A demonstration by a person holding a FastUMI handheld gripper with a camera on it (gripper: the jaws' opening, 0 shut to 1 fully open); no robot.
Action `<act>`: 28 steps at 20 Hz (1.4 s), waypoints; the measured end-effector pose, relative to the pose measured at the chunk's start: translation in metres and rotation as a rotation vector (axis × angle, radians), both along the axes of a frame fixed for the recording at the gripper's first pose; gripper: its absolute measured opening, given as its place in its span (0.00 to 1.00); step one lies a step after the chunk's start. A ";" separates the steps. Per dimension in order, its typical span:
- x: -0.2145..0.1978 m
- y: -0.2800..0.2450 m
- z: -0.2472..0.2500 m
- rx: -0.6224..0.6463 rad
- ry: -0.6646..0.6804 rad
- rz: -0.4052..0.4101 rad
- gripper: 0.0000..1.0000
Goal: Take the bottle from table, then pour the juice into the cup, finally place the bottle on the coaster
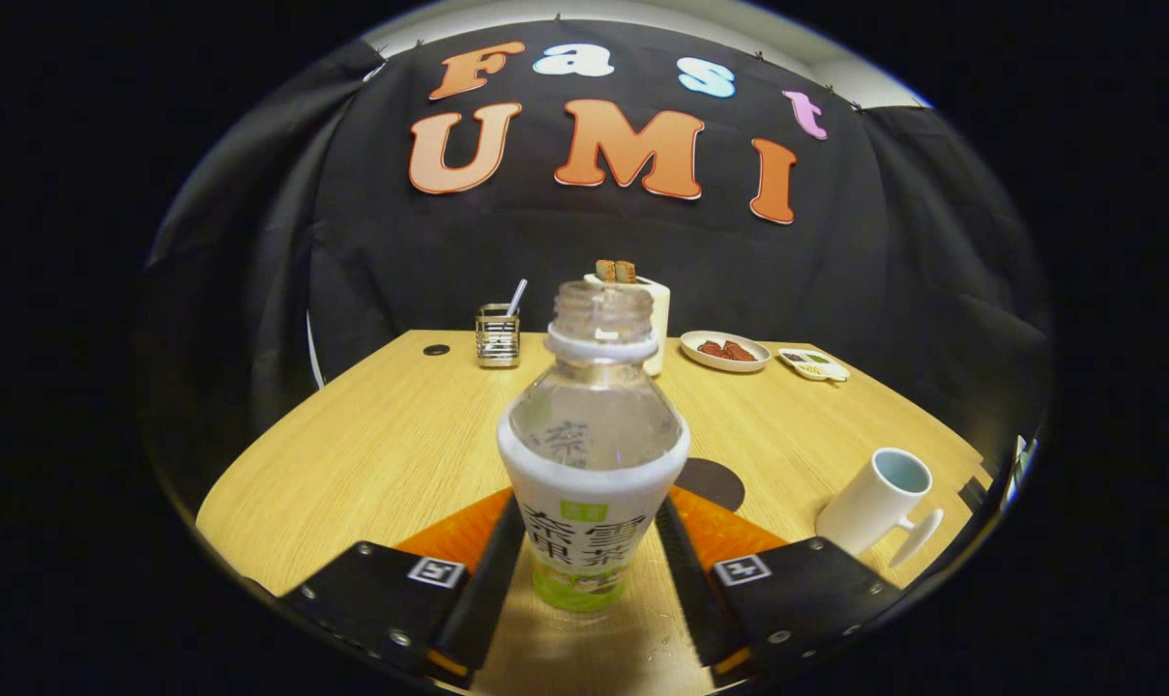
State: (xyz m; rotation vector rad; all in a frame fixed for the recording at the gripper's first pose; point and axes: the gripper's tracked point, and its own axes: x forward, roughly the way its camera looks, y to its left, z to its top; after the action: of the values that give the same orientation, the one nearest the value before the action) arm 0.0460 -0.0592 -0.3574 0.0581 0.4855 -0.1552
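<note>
bench [371, 435] of pale wood spans the middle of the frame, and at lower centre the uncapped bottle [592, 454] stands upright on it between the fingers [589, 570], which press its label from both sides. dark coaster [715, 481] peeks out just behind the bottle; white cup [879, 503] sits lower right, tilted.

The bottle [592, 454] stands on the table [391, 435] between the claw [590, 570] fingers, coaster [712, 481] just behind, cup [874, 503] to the right

Claw-mounted fisheye, low over table [371, 435], facing booth wall.
</note>
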 end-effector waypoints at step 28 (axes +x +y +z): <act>0.021 -0.078 0.118 0.752 -0.283 -0.266 0.47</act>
State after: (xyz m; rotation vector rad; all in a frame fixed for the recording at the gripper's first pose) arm 0.0674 -0.1373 -0.2396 0.8725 0.2285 -0.2136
